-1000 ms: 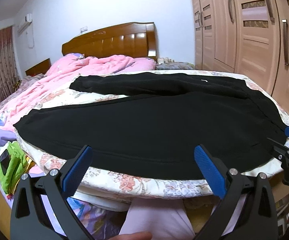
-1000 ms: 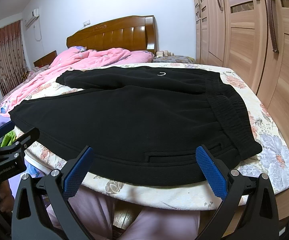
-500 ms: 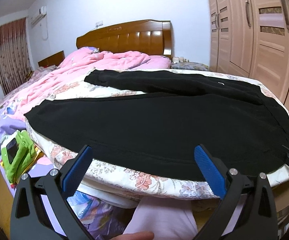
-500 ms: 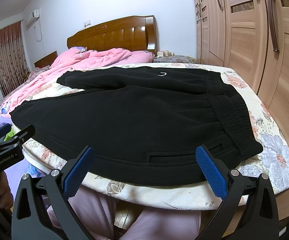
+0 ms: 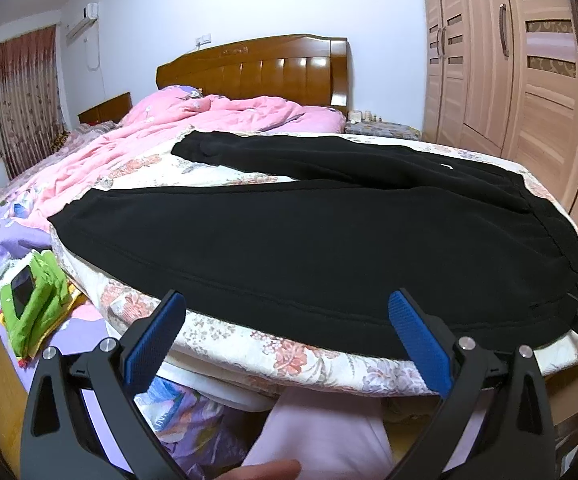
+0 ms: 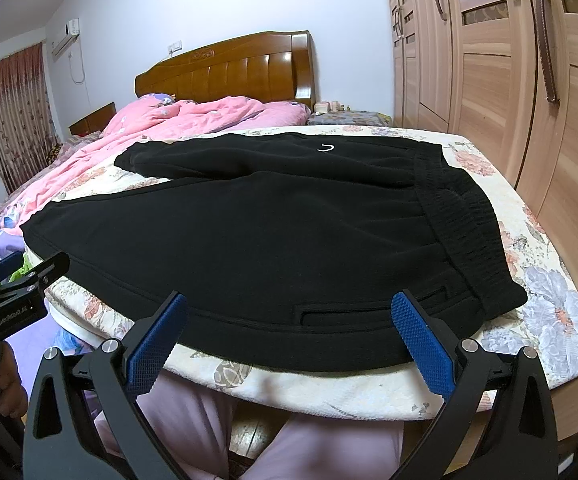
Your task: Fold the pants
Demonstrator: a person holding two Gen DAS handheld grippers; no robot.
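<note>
Lying flat on the floral bedsheet [image 6: 545, 312]: black sweatpants [image 6: 273, 240].
Left gripper [image 5: 289, 340] and right gripper [image 6: 291, 338] hover, fingers apart, empty.

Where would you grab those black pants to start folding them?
Probably the black pants by their near long edge, coming from the bed's foot side: the right gripper near the waistband, the left gripper toward the cuff. It lies flat, overhanging slightly.
</note>
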